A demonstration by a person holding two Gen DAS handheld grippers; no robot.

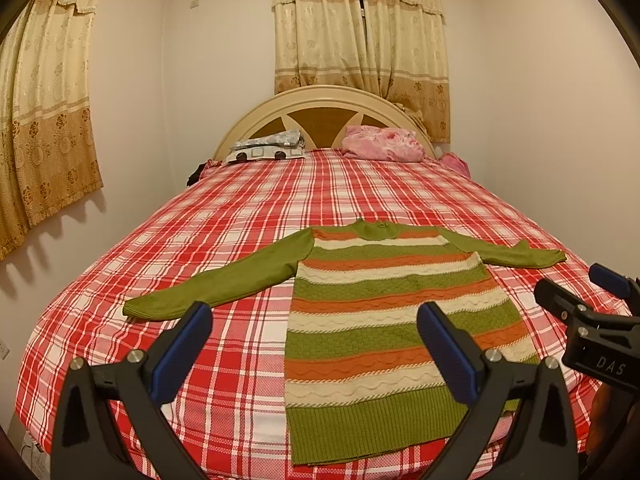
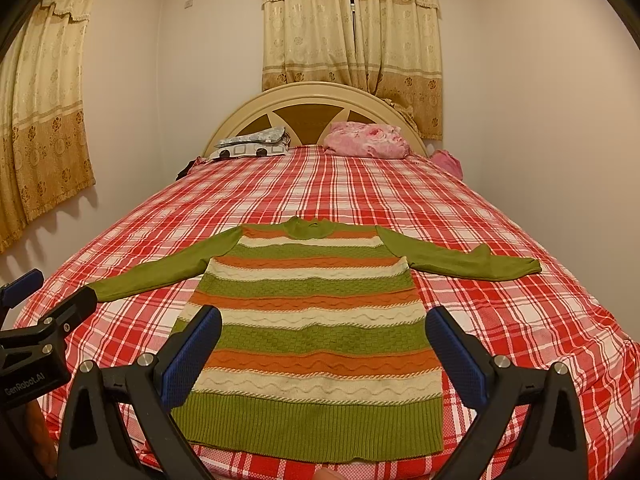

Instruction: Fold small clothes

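A small knitted sweater [image 1: 384, 320] with green, orange and cream stripes and green sleeves lies flat and spread on the bed, hem toward me; it also shows in the right wrist view [image 2: 316, 320]. My left gripper [image 1: 314, 320] is open and empty, held above the bed near the sweater's left hem side. My right gripper [image 2: 323, 324] is open and empty, held above the sweater's lower half. Each gripper shows at the edge of the other's view: the right one [image 1: 576, 288] and the left one [image 2: 52, 296].
The bed [image 1: 240, 216] has a red and white plaid cover. A pink bundle [image 1: 382, 144] and a grey patterned pillow [image 1: 266, 150] lie by the headboard [image 1: 320, 100]. Walls stand close on both sides, with curtains [image 1: 44, 120] at left and behind.
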